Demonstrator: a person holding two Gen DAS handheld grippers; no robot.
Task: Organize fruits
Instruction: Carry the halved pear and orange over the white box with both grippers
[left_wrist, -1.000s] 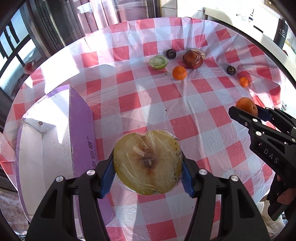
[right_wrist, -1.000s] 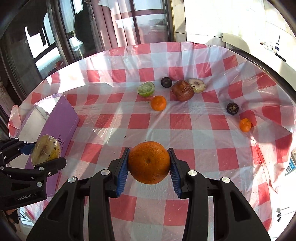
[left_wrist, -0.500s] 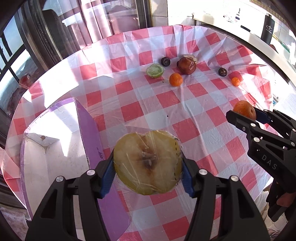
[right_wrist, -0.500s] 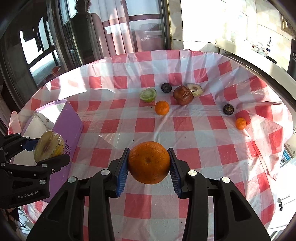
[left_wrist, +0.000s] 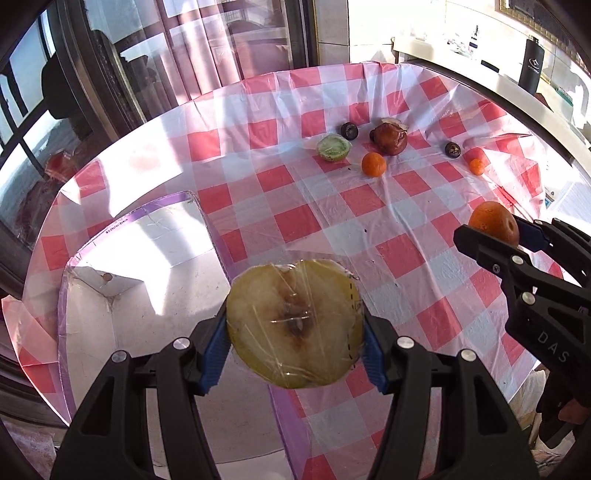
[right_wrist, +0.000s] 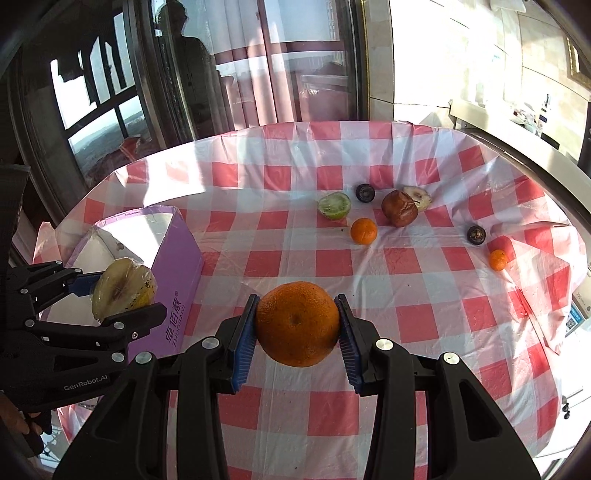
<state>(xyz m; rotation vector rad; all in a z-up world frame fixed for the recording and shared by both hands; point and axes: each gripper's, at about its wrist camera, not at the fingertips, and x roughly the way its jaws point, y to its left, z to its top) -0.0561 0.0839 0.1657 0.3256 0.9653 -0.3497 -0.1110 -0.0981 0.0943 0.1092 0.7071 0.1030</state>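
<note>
Hovering over the empty purple box, the left gripper clamps a wrapped apple half while the right gripper pinches an orange nearby; seven fruits wait across the table, so sorting looks barely begun.

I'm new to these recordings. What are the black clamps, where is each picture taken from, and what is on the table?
There is no robot here: a person holds a two-finger clamp in each hand, and each clamp carries a fisheye camera that looks along its jaws. One picture comes from the left gripper, shut on a plastic-wrapped apple half above the open purple box. The other comes from the right gripper, shut on a large orange above the checked tablecloth. On the cloth at the far side lie a green fruit half, two small oranges, two dark round fruits, a brown wrinkled fruit and a pale fruit half behind it.
</note>
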